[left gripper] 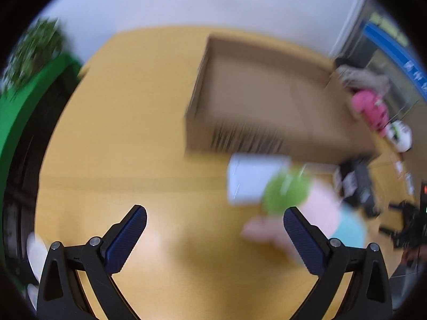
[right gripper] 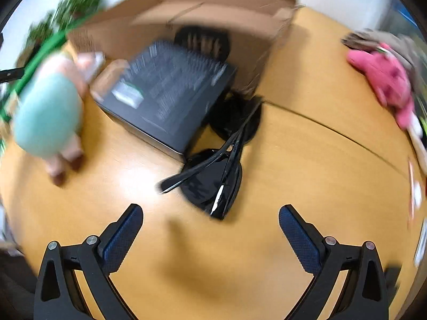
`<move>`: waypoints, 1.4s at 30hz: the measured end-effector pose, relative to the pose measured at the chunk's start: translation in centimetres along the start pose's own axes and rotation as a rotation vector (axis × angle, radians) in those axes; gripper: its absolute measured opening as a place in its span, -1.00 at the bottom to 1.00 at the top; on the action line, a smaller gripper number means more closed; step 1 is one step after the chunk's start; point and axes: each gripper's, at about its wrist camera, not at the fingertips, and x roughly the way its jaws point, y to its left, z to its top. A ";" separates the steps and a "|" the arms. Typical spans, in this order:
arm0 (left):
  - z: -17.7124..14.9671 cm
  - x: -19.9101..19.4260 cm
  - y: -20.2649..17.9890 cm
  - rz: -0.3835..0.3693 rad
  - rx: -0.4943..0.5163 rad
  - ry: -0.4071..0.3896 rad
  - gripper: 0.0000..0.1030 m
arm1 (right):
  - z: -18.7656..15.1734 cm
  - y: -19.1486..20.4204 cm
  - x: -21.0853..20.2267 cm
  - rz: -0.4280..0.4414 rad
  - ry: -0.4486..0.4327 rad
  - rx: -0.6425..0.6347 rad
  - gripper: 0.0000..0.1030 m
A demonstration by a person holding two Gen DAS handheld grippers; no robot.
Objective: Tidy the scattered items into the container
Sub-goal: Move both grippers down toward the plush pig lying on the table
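Left wrist view: my left tool (left gripper: 214, 217) hangs over the yellow worktop (left gripper: 112, 122), fingers wide apart, nothing btwn them. Ahead and to the right sits the cardboard box (left gripper: 256, 93), smeared by blur; print on its near wall unreadable. Nearer, just ahead-right of my right finger, a soft toy (left gripper: 317, 208) w/ green, pink and teal parts overlaps a white flat item (left gripper: 250, 178); edges too blurred to sort.

Right wrist view: my right tool (right gripper: 210, 216) is also spread apart, empty. Black sunglasses (right gripper: 213, 184) lie just ahead, folded. Beyond them a dark box (right gripper: 170, 98) leans at the cardboard box (right gripper: 202, 13). Soft toy (right gripper: 50, 112) far ahead-left; pink plush (right gripper: 384, 80) far right, partly cut off.
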 end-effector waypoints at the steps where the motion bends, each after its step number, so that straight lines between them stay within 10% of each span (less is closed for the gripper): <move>1: 2.2 0.0 -0.5 -0.019 0.028 -0.016 0.99 | 0.2 0.1 -1.6 0.006 -0.013 0.044 0.99; 5: 8.9 5.1 -3.6 -0.070 0.168 0.029 0.99 | 2.4 1.4 -6.1 -0.001 -0.032 0.138 0.99; 10: 10.0 14.5 -4.1 -0.103 0.184 0.288 1.00 | 6.2 3.7 -10.1 -0.033 -0.081 0.160 0.99; 18: 6.9 12.1 -3.9 -0.082 0.110 0.343 0.97 | 9.9 6.5 -15.6 -0.064 -0.218 0.169 0.99; 32: 7.1 -12.3 -6.6 -0.008 -0.047 -0.014 0.98 | 14.2 7.6 -19.5 0.001 -0.224 0.012 0.98; 34: 6.3 -13.9 -6.9 -0.011 -0.061 -0.017 0.93 | 14.1 7.4 -19.7 0.067 -0.226 0.003 0.60; 35: 5.7 -15.0 -7.3 -0.009 -0.077 -0.031 0.77 | 14.1 7.3 -19.7 0.094 -0.221 0.006 -0.02; 36: 5.2 -15.3 -7.7 -0.016 -0.091 -0.043 -0.16 | 14.0 7.1 -19.6 0.111 -0.208 0.019 -0.53; 37: 4.9 -15.2 -8.5 -0.033 -0.110 -0.042 -0.90 | 14.0 6.9 -19.5 0.113 -0.197 0.033 -0.54; 40: 3.8 -14.5 -9.3 -0.079 -0.152 -0.030 -0.83 | 13.8 7.0 -19.4 0.067 -0.182 0.025 0.03; 42: 3.3 -14.3 -9.7 -0.093 -0.143 -0.028 -0.58 | 13.8 7.2 -19.6 0.056 -0.189 0.024 1.00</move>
